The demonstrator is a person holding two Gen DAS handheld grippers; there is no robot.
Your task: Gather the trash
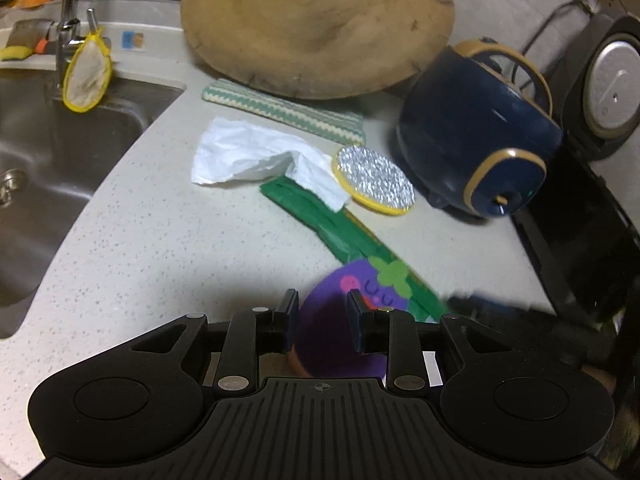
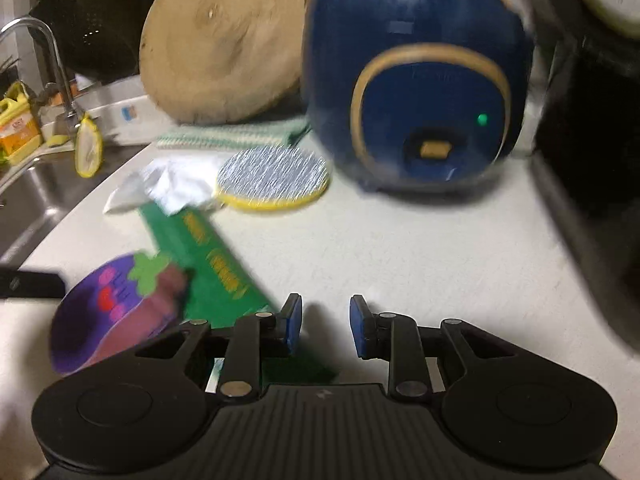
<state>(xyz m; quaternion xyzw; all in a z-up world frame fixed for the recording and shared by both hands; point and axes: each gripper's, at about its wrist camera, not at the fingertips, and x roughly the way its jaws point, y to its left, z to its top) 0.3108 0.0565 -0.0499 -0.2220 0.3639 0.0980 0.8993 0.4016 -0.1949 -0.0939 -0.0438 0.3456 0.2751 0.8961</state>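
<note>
The purple dish's (image 1: 340, 332) lower part is hidden behind the left fingers (image 1: 289, 316). Beyond the right fingers (image 2: 294, 320), the blue cooker (image 2: 416, 80) is motion-blurred; the green wrapper's (image 2: 208, 256) lettering cannot be read.

Both wrist cameras look down close over the shared counter (image 1: 168, 240)

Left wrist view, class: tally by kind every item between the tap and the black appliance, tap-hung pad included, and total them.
Yellow-rimmed pads: 2
Wooden board: 1
Blue cooker: 1
Striped cloth: 1
Crumpled white paper: 1
Green wrapper: 1
Purple eggplant-shaped piece: 1
Total: 8
</note>
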